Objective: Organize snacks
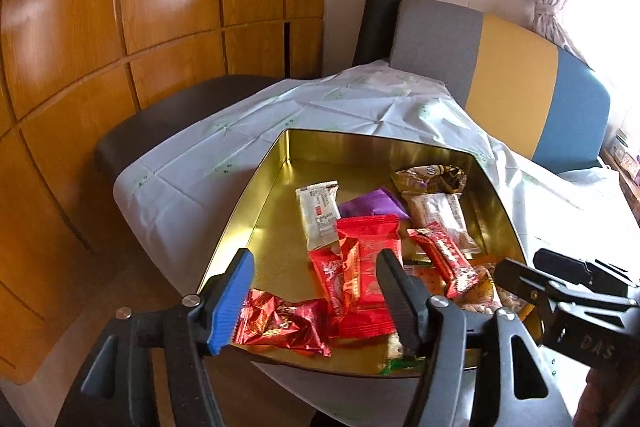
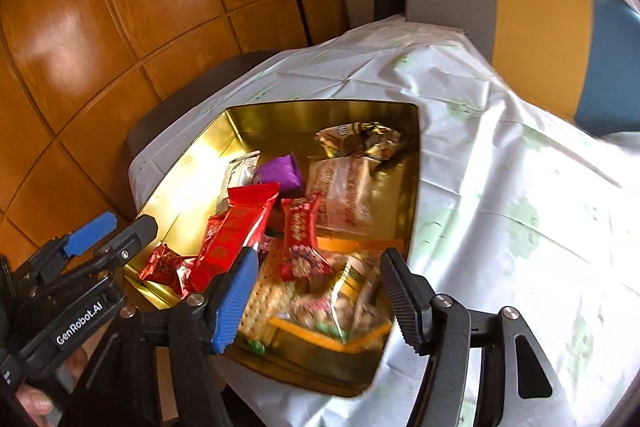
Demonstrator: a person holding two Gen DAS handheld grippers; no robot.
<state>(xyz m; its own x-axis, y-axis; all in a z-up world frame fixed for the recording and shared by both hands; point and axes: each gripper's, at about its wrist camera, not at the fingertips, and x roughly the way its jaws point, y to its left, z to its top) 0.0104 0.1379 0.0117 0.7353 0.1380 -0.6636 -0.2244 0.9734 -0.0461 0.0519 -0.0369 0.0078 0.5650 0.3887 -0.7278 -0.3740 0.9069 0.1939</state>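
Observation:
A gold tin box (image 1: 276,187) (image 2: 414,195) sits on the white tablecloth and holds several snack packets: red wrappers (image 1: 368,267) (image 2: 240,227), a purple one (image 1: 372,205) (image 2: 280,171), a white bar (image 1: 318,215), gold and clear packs (image 2: 344,187). My left gripper (image 1: 316,299) is open above the tin's near left part, over the red packets, holding nothing. My right gripper (image 2: 316,299) is open above the tin's near right end, over a cracker pack (image 2: 272,299) and mixed packets, holding nothing.
The table (image 2: 520,207) has a white cloth with green prints. A grey, yellow and blue bench back (image 1: 516,79) stands behind it. A dark chair (image 1: 172,115) and wooden panelled wall (image 1: 120,27) are at the left. A black roll (image 1: 380,15) leans at the back.

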